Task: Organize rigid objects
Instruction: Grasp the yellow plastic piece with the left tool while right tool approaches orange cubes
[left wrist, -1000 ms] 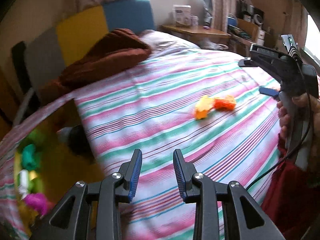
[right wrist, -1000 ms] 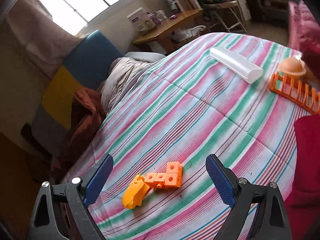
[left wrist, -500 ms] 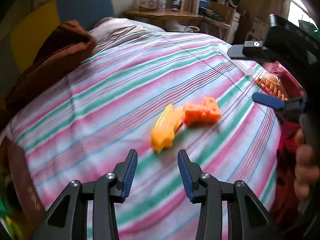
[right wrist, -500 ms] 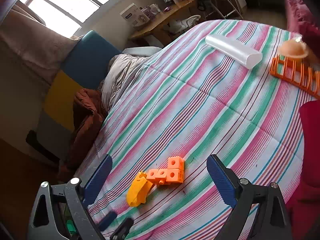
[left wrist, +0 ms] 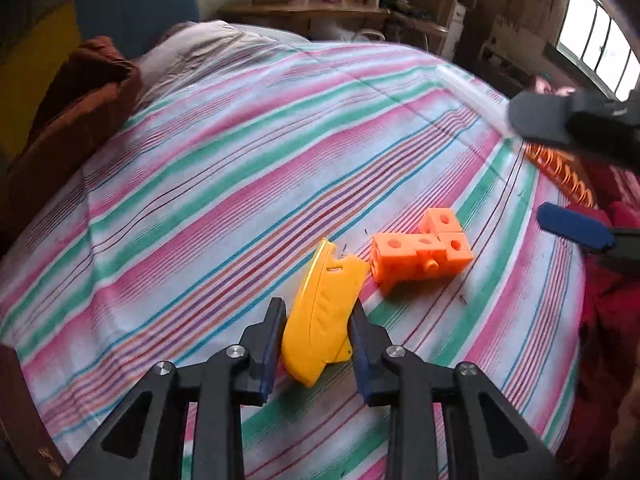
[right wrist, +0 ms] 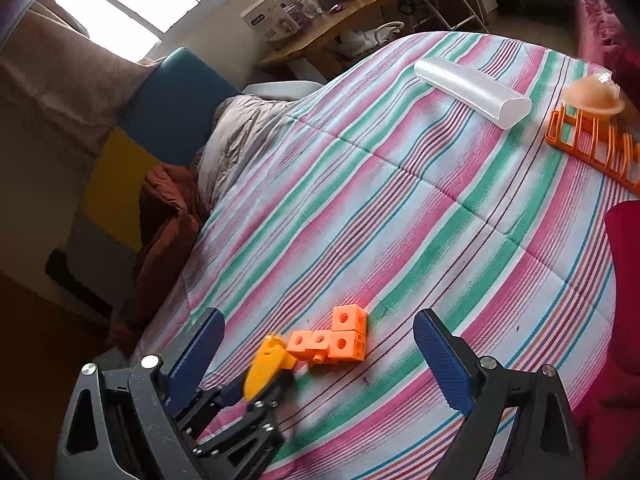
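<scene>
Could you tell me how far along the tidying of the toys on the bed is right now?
Early. Nothing looks put away yet. The left gripper is closing around the yellow toy piece on the striped bedspread. The orange block cluster lies untouched beside it; the right gripper hangs open above.

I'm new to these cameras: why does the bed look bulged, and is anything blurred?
Left wrist view: fisheye lens bows the striped bedspread; the other gripper at the right edge is smeared. Right wrist view: same curving, window blown out white, orange blocks sharp.
</scene>
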Demonstrator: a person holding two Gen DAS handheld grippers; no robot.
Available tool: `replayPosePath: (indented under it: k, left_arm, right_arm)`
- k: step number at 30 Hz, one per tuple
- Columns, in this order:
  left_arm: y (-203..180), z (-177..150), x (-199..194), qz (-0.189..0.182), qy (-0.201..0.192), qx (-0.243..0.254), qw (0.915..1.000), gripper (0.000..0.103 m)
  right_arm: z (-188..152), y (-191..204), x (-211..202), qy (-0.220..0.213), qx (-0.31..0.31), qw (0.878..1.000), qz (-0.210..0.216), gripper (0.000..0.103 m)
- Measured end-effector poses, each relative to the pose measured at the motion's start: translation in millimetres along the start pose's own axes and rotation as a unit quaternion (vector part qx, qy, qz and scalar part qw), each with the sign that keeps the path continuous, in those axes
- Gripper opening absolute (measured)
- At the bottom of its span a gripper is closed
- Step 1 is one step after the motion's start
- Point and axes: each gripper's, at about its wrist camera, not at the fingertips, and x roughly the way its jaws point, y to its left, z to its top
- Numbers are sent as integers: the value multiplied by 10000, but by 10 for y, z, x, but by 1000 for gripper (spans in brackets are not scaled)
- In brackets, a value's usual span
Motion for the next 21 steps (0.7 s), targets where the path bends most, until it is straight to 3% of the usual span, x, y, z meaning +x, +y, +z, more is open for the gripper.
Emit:
replayPosePath:
  k: [5,15,21]
  left_arm:
    - [18,-323,-264,98,-147,-313,9994,30]
    - [70,-1030,-1084,166,-696,-739,9947,30]
    - [173,-1350,-1569,375,-1086,-737,9906,30]
  right_arm:
    - [-22,21,87,137,-161,9996,-211,96]
    - [-180,107,390,819,-641,9925,-642,96]
    - [-172,322,547,814,-1340,9828,-972,96]
